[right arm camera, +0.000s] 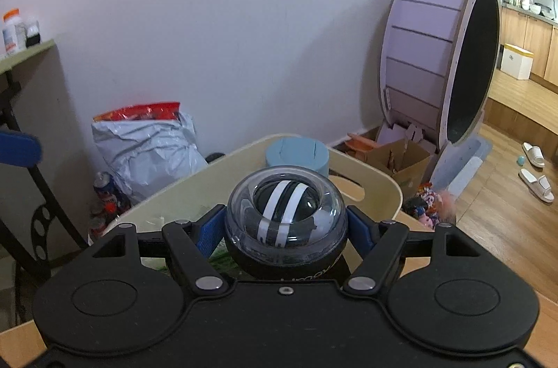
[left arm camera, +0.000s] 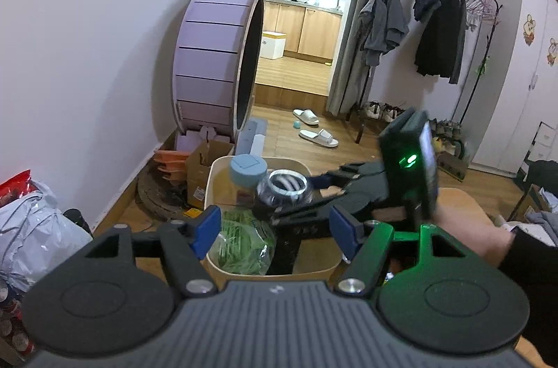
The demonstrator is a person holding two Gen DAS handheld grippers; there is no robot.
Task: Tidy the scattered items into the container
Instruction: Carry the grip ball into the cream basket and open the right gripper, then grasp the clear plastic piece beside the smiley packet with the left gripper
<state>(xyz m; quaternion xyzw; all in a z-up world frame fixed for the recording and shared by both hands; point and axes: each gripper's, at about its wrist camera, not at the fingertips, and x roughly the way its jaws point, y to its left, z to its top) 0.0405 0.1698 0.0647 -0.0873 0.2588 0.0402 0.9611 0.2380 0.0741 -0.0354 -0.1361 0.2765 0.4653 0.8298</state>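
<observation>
A right claw (right arm camera: 285, 225) grips a clear-domed gyro ball with a black-and-white striped rotor (right arm camera: 286, 221), its blue pads pressed to both sides of the ball, directly above the cream plastic container (right arm camera: 376, 183) that sits on a light wooden tabletop (left arm camera: 464, 204); the left claw (left arm camera: 275, 228) hangs open and empty just above the container's near rim, nothing between its blue pads; inside the container, a light-blue round-lidded jar (left arm camera: 247, 171) stands at the far side and a clear bag of green vegetables (left arm camera: 244, 242) lies at the near side; beyond the container, a large lilac wheel (left arm camera: 216, 61) leans by the white wall; a person's hand (left arm camera: 470, 235) in a dark sleeve shows to the container's right.
</observation>
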